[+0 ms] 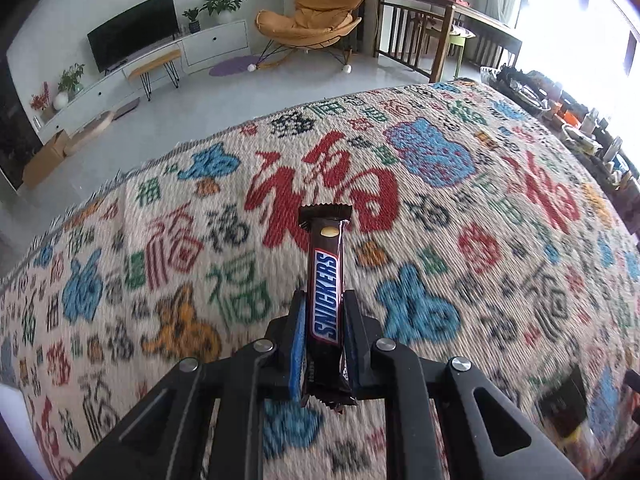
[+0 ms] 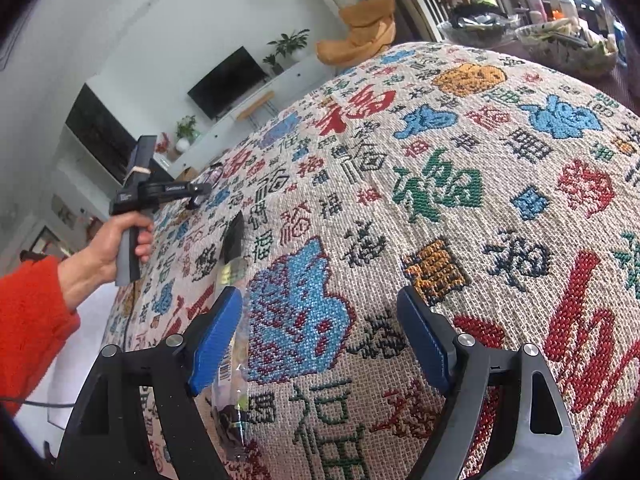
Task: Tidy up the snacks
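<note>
My left gripper (image 1: 323,312) is shut on a brown Snickers bar (image 1: 326,280). The bar points forward, held above the patterned tablecloth (image 1: 460,208). The left gripper's body (image 2: 160,192), held by a hand in a red sleeve, shows at the left of the right wrist view. My right gripper (image 2: 320,312) is open and empty, low over the tablecloth (image 2: 400,200). A clear snack packet (image 2: 230,372) lies just beside its left finger. A dark snack wrapper (image 2: 236,240) lies farther ahead on the cloth.
Two bowls with snacks (image 2: 568,48) stand at the table's far right. A cluttered tray of items (image 1: 580,128) lines the right edge in the left wrist view. A dark packet (image 1: 564,408) lies at lower right. An orange chair (image 1: 312,16) stands beyond.
</note>
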`<state>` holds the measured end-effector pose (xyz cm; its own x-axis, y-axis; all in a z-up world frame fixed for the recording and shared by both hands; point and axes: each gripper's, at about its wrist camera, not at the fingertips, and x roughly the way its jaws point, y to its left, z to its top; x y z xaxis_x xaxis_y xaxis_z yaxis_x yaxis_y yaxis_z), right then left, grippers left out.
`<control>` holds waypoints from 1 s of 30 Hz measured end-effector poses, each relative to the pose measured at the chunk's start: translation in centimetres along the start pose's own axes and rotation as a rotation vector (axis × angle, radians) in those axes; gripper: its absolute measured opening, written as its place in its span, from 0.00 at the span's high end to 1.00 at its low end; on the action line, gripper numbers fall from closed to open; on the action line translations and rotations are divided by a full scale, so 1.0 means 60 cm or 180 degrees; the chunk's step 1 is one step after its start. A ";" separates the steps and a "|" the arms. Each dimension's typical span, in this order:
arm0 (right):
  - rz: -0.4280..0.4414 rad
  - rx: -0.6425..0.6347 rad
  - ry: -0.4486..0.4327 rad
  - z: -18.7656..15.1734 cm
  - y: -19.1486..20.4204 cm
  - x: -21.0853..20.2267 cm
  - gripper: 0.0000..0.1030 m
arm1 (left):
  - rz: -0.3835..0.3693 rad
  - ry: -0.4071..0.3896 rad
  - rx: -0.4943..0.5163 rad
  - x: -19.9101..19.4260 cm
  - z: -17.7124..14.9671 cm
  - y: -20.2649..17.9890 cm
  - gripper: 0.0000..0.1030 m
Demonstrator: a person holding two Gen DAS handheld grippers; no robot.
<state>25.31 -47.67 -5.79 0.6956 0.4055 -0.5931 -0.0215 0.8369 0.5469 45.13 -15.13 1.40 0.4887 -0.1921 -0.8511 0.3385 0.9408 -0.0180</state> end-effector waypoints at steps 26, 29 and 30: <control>0.0021 0.0038 -0.0038 0.001 -0.002 0.002 0.20 | 0.0547 -0.0214 -0.0711 -0.213 -0.440 0.018 0.00; 0.0008 0.0025 -0.0036 0.001 -0.002 0.002 0.20 | 0.0546 -0.0218 -0.0715 -0.213 -0.439 0.018 0.00; -0.0009 0.0021 -0.0036 0.000 -0.001 0.002 0.20 | 0.0544 -0.0219 -0.0715 -0.213 -0.440 0.018 0.00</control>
<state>25.38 -47.68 -5.87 0.7037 0.3989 -0.5880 -0.0148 0.8356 0.5491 18.02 -4.31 -1.59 0.5793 -0.0366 -0.8143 0.0635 0.9980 0.0003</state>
